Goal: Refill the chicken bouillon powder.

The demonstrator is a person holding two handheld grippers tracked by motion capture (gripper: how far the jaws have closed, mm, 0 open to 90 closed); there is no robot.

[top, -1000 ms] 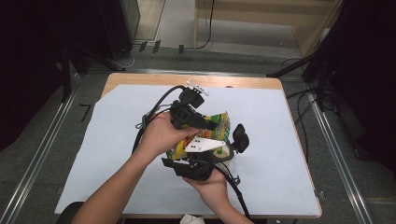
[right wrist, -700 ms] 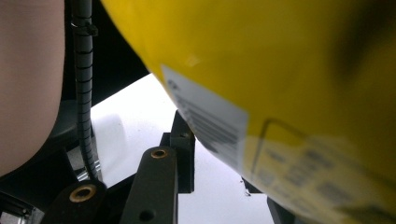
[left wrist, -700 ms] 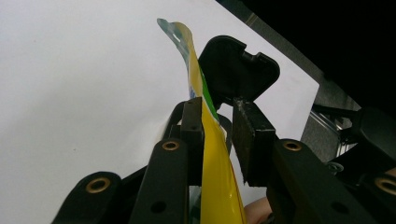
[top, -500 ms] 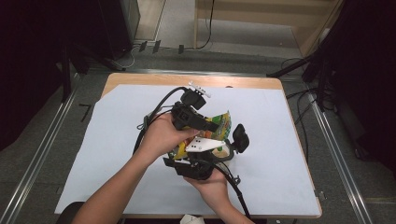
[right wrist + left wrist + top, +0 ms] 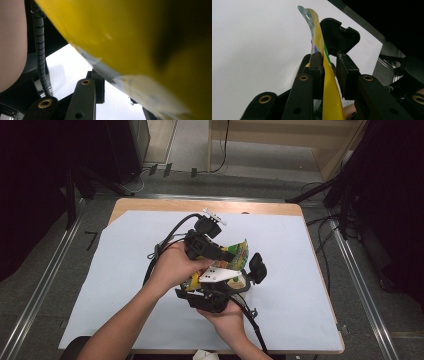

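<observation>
**A:** In the middle of the high view, just above the table's [image 5: 125, 270] white cover, you have the yellow snack bag [image 5: 239, 253] caught between your two grippers. Where does it sit for you?

**B:** Between them. Your left gripper [image 5: 227, 255] comes in from the upper left of the frame, your right gripper [image 5: 247, 279] from below, and the bag is off the table.

**A:** And the left one's state?

**B:** In the left gripper view the bag [image 5: 322, 62] stands edge-on between the left gripper's [image 5: 329, 72] jaws. One jaw lies against the film, the other stands a little off it, so I'd call it partly open, not clamped.

**A:** The right one?

**B:** The right gripper view has the bag [image 5: 130, 37] blurred and very close across the upper frame, over the right gripper [image 5: 117, 97]. One jaw shows below it. Whether that pair is pinching, I cannot tell.

**A:** So what does your next move turn on?

**B:** The bag's long axis runs up and away along the left jaws, toward the upper right of the high view. Your left gripper is lined up with it, so that side can close first.
</observation>
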